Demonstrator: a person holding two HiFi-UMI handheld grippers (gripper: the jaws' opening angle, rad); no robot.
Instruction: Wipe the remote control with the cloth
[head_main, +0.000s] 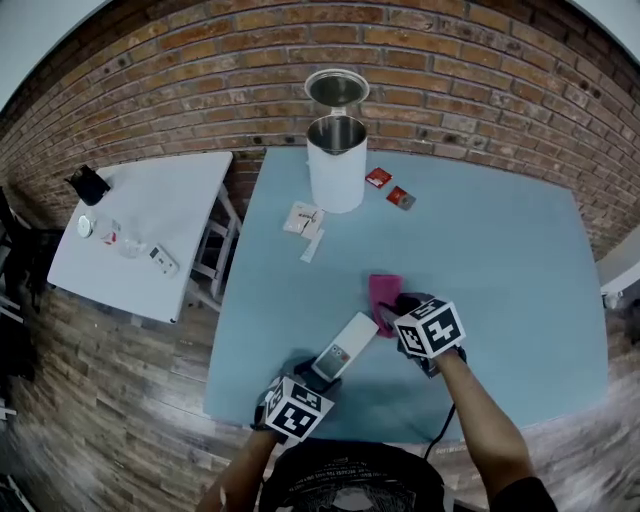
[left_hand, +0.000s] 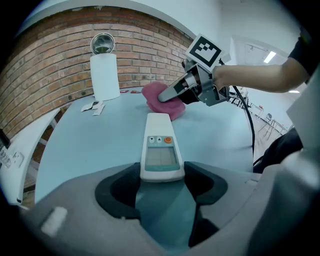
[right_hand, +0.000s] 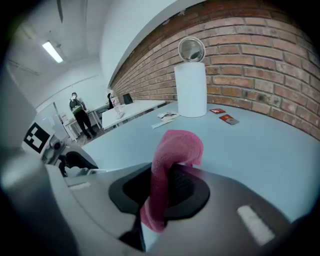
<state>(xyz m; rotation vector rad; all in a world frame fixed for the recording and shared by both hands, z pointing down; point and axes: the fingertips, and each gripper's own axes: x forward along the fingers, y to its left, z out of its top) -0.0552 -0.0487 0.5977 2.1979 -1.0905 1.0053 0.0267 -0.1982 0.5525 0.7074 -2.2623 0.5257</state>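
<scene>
Now — left gripper jaws clamp remote | right gripper grips cloth | kettle beyond

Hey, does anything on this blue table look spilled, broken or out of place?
Nothing is spilled or broken. The white kettle stands with its lid flipped open, and small packets lie loose beside it. The remote control and cloth look fine.

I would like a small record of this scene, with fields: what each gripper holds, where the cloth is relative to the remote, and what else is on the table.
Left gripper: shut on near end of remote control
Right gripper: shut on pink cloth
Cloth position: at remote's far end; contact unclear
Also on blue table: white kettle, lid open; red packets
</scene>
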